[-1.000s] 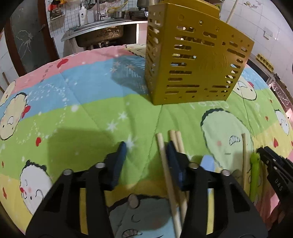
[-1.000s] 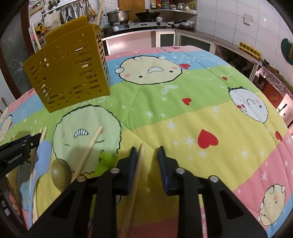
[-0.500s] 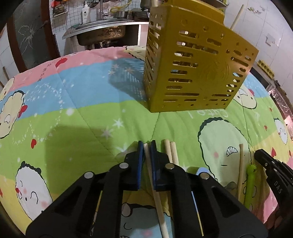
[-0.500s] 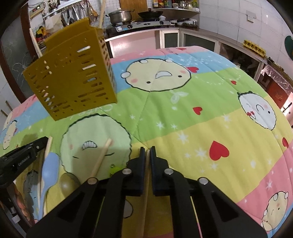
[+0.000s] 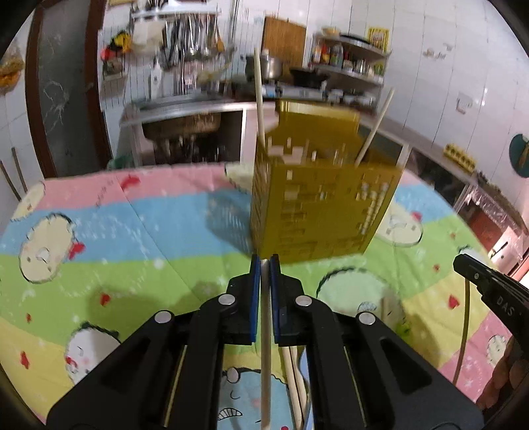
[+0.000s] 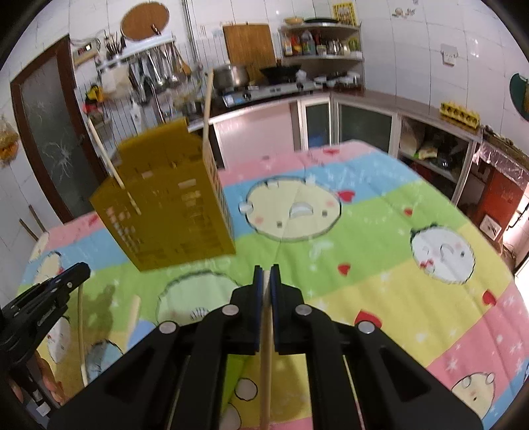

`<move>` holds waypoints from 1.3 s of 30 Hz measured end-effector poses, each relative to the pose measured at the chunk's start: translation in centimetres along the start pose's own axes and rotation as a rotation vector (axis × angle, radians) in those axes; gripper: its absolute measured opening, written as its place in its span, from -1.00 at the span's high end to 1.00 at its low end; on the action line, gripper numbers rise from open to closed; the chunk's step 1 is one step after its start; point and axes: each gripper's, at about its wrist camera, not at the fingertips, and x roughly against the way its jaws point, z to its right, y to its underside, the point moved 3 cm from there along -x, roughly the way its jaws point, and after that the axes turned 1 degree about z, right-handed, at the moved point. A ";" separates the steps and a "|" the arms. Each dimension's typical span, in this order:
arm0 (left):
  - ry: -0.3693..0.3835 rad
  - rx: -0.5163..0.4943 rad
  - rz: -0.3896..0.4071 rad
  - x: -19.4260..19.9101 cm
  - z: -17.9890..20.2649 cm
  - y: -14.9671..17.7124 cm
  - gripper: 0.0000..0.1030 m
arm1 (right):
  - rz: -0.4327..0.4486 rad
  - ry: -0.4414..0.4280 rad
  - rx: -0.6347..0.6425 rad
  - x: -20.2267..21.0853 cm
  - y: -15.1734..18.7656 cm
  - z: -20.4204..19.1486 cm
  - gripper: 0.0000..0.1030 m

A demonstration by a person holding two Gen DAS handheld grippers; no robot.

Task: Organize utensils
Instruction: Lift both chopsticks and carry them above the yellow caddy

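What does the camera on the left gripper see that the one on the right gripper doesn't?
Only the left view shows the metal sink and the chopstick pinched in the left gripper. Only the right view shows the cork board and the right gripper clamped on its own chopstick. Both show the yellow holder with two sticks standing in it.

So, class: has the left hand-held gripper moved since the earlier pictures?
Yes. The left hand-held gripper has risen, lifting its chopstick; the yellow holder now sits lower in view.
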 end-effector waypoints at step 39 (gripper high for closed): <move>-0.029 0.026 0.439 9.9 -1.8 -4.5 0.91 | 0.454 -0.044 0.114 7.6 -5.4 -2.5 0.91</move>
